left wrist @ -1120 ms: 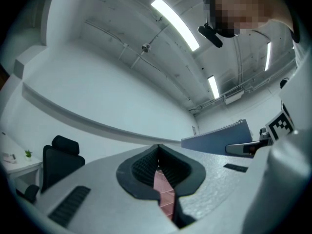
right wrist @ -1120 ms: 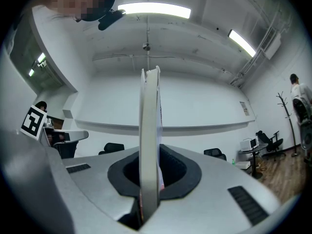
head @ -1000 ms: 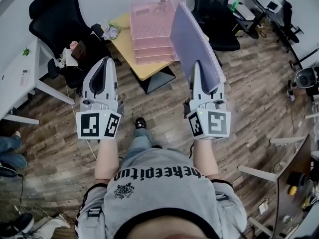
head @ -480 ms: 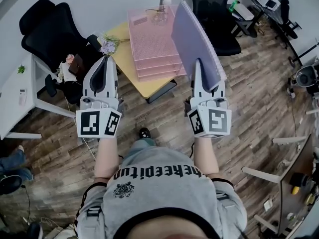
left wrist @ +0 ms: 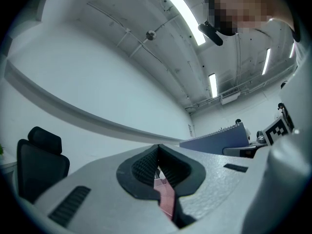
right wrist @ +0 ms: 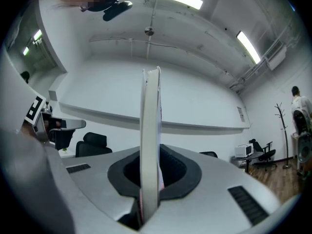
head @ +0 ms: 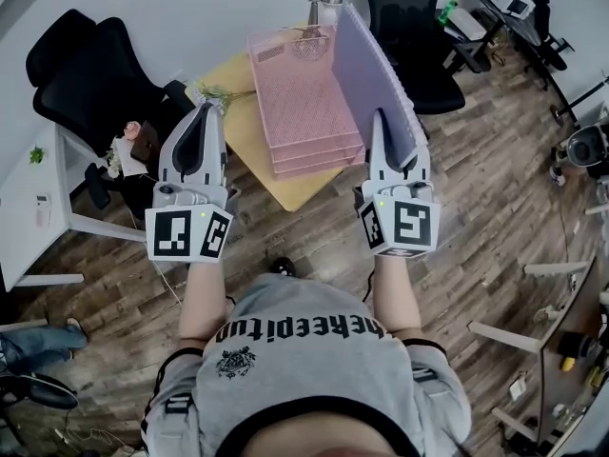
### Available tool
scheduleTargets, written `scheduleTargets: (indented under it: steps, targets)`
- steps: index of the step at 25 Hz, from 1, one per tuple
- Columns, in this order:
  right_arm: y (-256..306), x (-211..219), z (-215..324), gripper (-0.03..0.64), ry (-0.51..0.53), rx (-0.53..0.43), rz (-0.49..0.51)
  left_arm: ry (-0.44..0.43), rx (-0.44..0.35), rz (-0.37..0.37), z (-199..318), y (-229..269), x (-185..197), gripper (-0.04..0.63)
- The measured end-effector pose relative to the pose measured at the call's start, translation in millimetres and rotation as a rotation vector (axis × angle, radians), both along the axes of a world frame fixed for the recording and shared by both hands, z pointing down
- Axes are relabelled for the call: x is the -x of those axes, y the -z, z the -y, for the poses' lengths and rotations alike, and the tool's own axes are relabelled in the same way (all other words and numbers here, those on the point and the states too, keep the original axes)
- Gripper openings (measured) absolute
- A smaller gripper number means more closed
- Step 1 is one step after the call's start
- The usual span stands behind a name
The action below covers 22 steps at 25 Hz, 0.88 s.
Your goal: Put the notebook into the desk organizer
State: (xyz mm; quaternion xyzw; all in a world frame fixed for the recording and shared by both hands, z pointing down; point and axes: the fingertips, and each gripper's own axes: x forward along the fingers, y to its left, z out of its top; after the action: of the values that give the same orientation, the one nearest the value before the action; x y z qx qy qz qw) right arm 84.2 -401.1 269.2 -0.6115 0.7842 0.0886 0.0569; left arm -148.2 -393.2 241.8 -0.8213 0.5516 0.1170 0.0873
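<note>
The yellow table [head: 245,146] carries the pink desk organizer [head: 304,103], a stack of mesh trays. The notebook [head: 366,65] stands on edge in the air just right of the organizer, its near edge clamped in the right gripper's [head: 379,124] jaws. The left gripper [head: 203,112] hangs alongside, jaws closed on nothing. The delivery step seems to be in hand. The next move probably calls for tipping the notebook flat and lowering it into the top tray.

Even, cool light fills the room from long ceiling strips [left wrist: 183,9], which flare white in both gripper views. Shadows on the wooden floor [head: 476,208] are soft and faint. All three views bend strongly at the edges, and the gripper views have dark, rounded corners. Close to the lens, the right tool [right wrist: 157,152] and the notebook [right wrist: 149,111] edge are soft and out of focus.
</note>
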Motion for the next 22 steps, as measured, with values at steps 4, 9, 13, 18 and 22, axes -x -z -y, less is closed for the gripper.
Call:
scheduleTargets:
  steps: [4, 9, 13, 18, 22]
  targets:
    - [-6, 12, 26, 0.031, -0.03, 0.003, -0.073, -0.005, 0.008, -0.002, 20, -4, 13, 0.003]
    - [-15, 21, 57, 0.031, -0.067, 0.002, -0.199, 0.0, 0.023, -0.005, 38, -14, 27, 0.003]
    - [-18, 32, 80, 0.031, -0.075, -0.002, -0.308, 0.016, 0.037, -0.007, 47, -19, 40, 0.003]
    - [-25, 44, 107, 0.031, -0.095, -0.003, -0.437, 0.034, 0.054, -0.009, 57, -24, 54, 0.003]
    - [-29, 56, 124, 0.031, -0.121, -0.024, -0.559, 0.047, 0.064, -0.017, 61, -30, 64, 0.003]
